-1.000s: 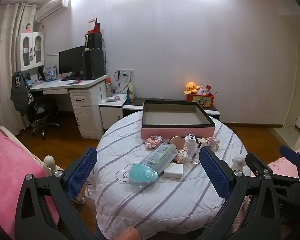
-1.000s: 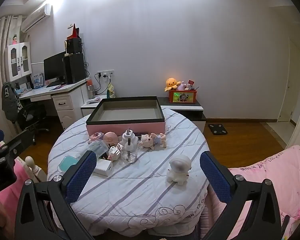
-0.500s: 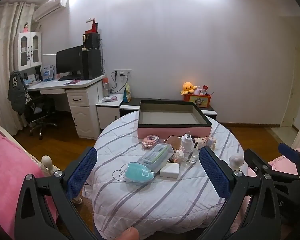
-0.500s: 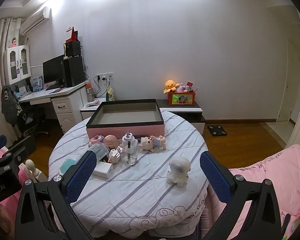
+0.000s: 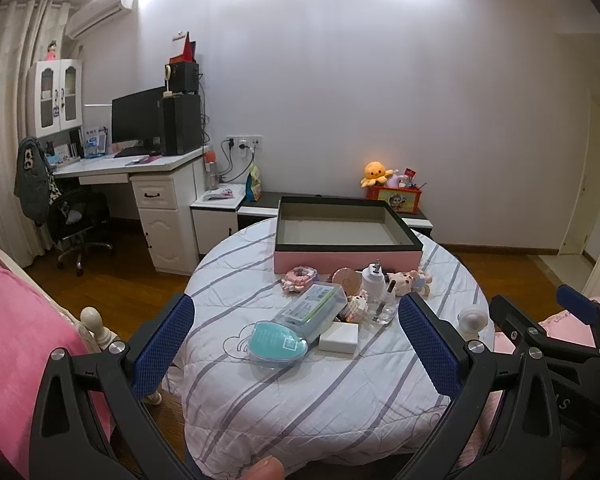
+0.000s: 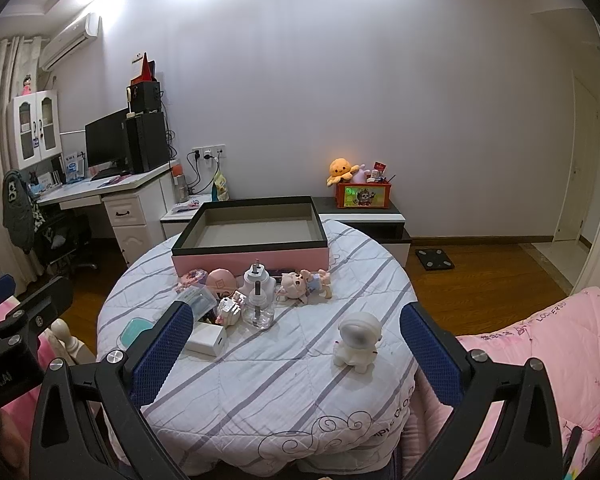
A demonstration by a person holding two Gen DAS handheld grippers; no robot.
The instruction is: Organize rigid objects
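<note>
Both grippers hang before the round table [image 6: 260,384], fingers spread wide and empty

The left gripper [image 5: 296,344] faces the teal case [image 5: 277,343]; the right gripper [image 6: 296,346] is near the white figure [image 6: 357,341]; the tray [image 6: 252,236] sits at the table's far edge, the small things just before it

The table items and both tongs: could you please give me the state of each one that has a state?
Box: open, empty.
Astronaut figure: upright, apart from the rest.
Glass bottle: upright.
Pig toy: lying on its side.
Teal case: lying flat, shut.
Left tongs: open, empty.
Right tongs: open, empty.
</note>
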